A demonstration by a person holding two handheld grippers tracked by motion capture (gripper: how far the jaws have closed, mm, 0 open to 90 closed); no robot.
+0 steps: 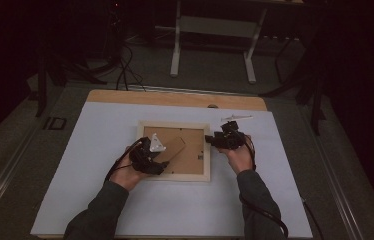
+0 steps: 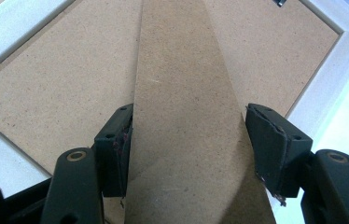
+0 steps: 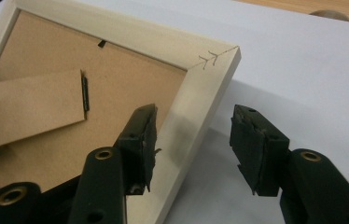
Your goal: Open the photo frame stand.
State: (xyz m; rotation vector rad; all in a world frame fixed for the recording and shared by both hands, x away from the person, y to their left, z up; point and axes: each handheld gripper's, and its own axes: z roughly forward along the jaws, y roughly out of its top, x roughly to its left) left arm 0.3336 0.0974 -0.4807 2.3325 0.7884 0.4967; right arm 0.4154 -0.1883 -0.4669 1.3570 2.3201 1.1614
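Left gripper (image 2: 186,140): jaws wide, astride the stand (image 2: 182,93). Right gripper (image 3: 193,144): jaws wide, astride the frame (image 3: 196,93) rail, not gripping.

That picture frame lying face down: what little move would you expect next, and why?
Probably the right gripper closes on the frame. Its open jaws straddle the pale side rail, one over the backing, one over the white sheet. The left gripper, jaws wide, straddles the stand, so steadying the frame first seems sensible.
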